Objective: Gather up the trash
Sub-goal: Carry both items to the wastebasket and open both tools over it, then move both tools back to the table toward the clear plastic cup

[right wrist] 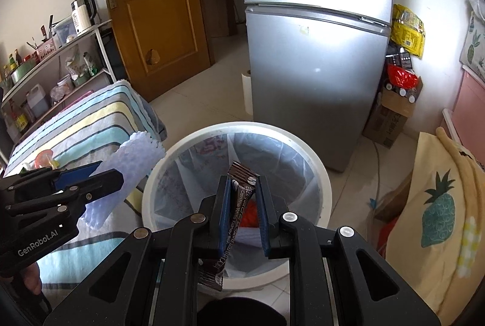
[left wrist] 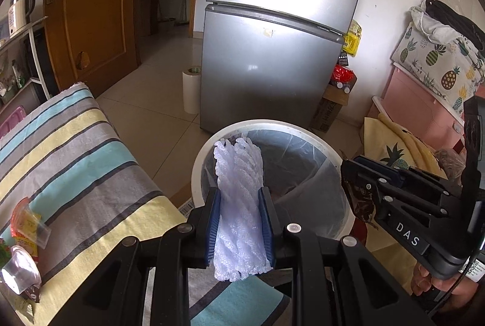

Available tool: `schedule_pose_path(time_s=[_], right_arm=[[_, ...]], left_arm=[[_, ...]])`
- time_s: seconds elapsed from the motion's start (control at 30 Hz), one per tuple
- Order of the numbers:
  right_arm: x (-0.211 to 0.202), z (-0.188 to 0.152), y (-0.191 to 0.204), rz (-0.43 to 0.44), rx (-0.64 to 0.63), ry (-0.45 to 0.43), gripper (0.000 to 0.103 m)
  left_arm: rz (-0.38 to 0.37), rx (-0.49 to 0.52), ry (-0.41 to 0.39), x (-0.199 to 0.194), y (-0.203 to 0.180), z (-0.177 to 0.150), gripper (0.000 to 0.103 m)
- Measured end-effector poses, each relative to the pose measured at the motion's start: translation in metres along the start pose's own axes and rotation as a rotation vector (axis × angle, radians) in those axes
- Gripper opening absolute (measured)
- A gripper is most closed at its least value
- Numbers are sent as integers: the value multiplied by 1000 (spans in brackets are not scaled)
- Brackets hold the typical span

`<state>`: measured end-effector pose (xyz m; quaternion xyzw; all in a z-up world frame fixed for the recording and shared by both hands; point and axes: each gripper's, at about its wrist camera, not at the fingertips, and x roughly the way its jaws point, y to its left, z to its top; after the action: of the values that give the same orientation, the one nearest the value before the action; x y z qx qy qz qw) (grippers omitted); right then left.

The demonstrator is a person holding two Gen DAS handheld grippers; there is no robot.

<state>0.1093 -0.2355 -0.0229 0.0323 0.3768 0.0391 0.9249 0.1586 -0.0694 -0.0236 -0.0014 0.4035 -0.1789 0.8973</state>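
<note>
The bin [right wrist: 315, 171] serves as the reference point. Its near rim is hidden behind the right gripper [right wrist: 242, 211]; contents at the bottom show only as red and pale patches, not identifiable. The brown wrapper [right wrist: 239, 174] in that gripper has print too small to read fully. Left of the bin, the table [left wrist: 91, 162] is cut off by the frame edge, and the wrappers [left wrist: 27, 223] there are partly cropped.
</note>
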Motion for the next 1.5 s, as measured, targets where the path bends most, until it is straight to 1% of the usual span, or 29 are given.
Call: schedule_pose_path(time_s=[0.1,0.17,0.33,0.43,0.47,0.5,0.53,0.57,0.6,0.67,1.0,1.17,1.23,1.33,1.43,1.5], right_arm=[[13,-1,-7,-5,9,28,17],[20,-2,-10,-7,12,43,17],[33,-4,-19,-14,22,67,18],[37,-5,-21,-24,29,84,18],[38,-5,-21,-28,28,85,20],[38,-6,-21,-35,28,85,26],[38,-5,-22,-38,31,85,29],[39,-5,-23,-35,35,87,36],[38,-5,-24,-32,40,87,40],[37,-5,-24,-39,43,85,40],[22,-4,-10,-38,32,56,40],[6,-3,-1,-31,34,21,40],[0,-4,5,-25,33,9,40],[-10,-4,15,-10,22,-10,40],[-19,-3,26,9,5,-31,40],[-23,-3,33,23,-2,-42,40]], left_arm=[[-5,5,22,14,-5,0,26],[7,10,36,21,-6,0,26],[8,3,47,30,-6,0,26],[11,-4,61,35,-3,1,28],[20,-3,63,36,-3,1,30],[25,-3,66,37,-3,0,32],[24,-7,70,38,-2,0,37],[23,-12,74,39,-1,0,44],[25,-16,74,39,-1,0,46],[30,-20,70,38,0,-1,48],[43,-32,28,15,8,-1,49],[82,-37,-11,-8,13,-4,49],[87,-51,-20,-18,19,-6,49],[130,-61,-36,-32,29,-11,49],[138,-87,-48,-46,40,-18,49],[159,-99,-62,-57,47,-23,49]])
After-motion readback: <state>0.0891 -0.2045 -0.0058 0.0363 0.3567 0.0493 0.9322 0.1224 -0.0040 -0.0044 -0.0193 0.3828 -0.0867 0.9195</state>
